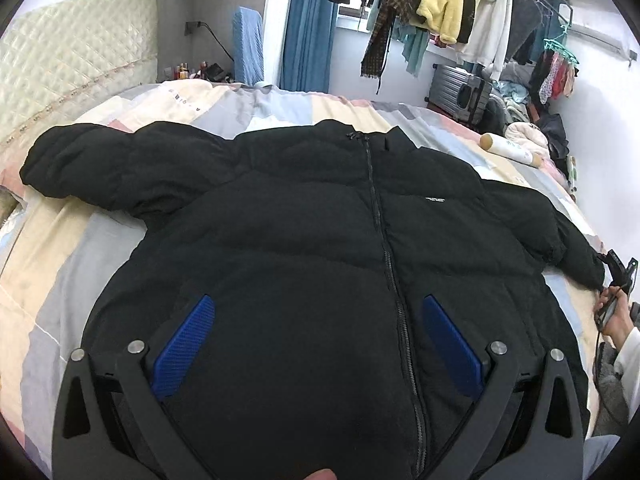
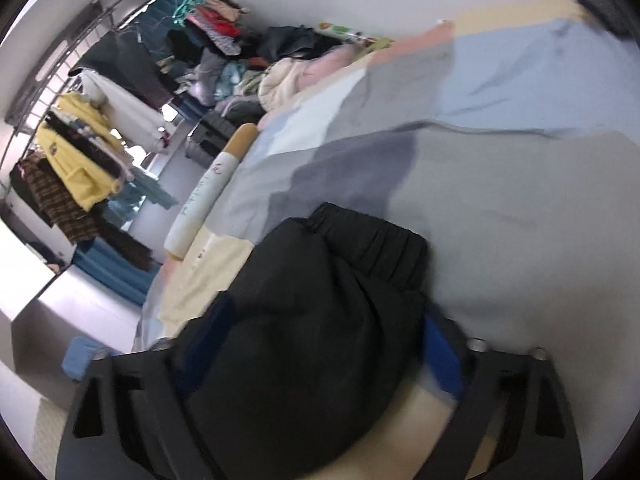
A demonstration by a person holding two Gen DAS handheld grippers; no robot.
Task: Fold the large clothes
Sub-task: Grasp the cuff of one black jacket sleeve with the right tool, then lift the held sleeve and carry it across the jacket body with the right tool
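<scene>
Jacket (image 1: 320,220) covers mid-bed; open quilt (image 1: 52,280) along my left. Bottle (image 1: 510,148) and clothes pile (image 1: 532,136) block the right edge.

Patchwork bed cover (image 1: 100,248) in pastel blocks, quilted cream headboard (image 1: 76,60) behind. Long white bolster pillow (image 2: 208,192) with a tan end near the bed's edge. Packed clothes rail: yellow fleece (image 1: 440,0), plaid scarf (image 1: 384,28). Grey suitcase (image 1: 460,92) below, blue curtain (image 1: 308,36) alongside.

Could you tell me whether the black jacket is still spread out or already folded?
Spread out: the black jacket lies flat on the bed, zipped, sleeves out to both sides.
</scene>
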